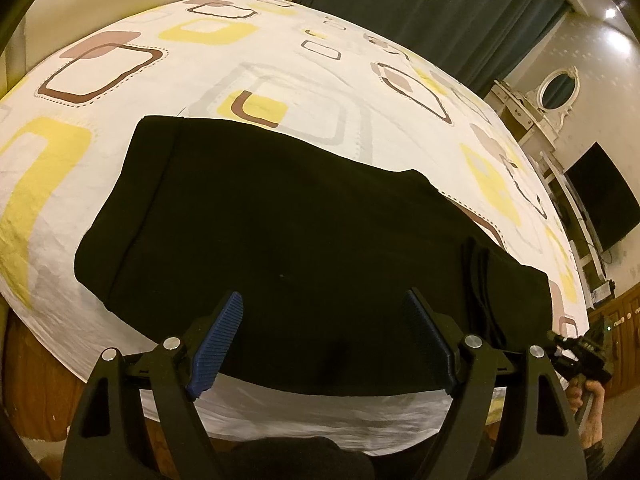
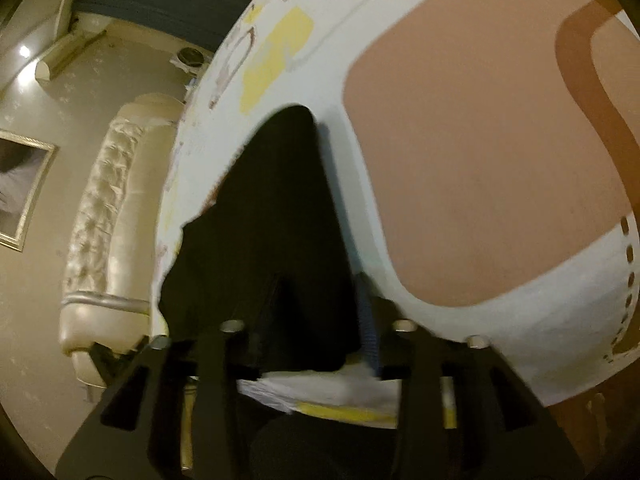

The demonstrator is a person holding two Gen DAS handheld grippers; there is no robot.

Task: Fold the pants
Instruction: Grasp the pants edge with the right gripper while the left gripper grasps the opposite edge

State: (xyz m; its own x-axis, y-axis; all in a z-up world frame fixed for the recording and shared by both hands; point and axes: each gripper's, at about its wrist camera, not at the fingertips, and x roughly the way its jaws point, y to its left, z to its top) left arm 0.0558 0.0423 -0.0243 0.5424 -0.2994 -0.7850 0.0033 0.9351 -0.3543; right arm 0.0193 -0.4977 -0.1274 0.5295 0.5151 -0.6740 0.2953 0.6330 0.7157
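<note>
The black pants [image 1: 304,248] lie folded flat on the patterned bed sheet [image 1: 280,56], near its front edge. My left gripper [image 1: 324,304] hovers just above their near part with its blue pads wide apart and nothing between them. My right gripper [image 1: 580,356] shows at the pants' right end in the left wrist view. In the blurred right wrist view the right gripper [image 2: 316,280] is at the end of the pants [image 2: 276,224], with black cloth between its fingers. A blue pad [image 2: 370,328] shows to the right of the cloth. The other pad is hidden.
The bed's front edge and wooden frame [image 1: 28,392] are close below me. A cream tufted headboard [image 2: 108,220] stands at the far end. Green curtains [image 1: 420,12], a vanity with an oval mirror [image 1: 558,88] and a dark TV [image 1: 604,204] line the walls.
</note>
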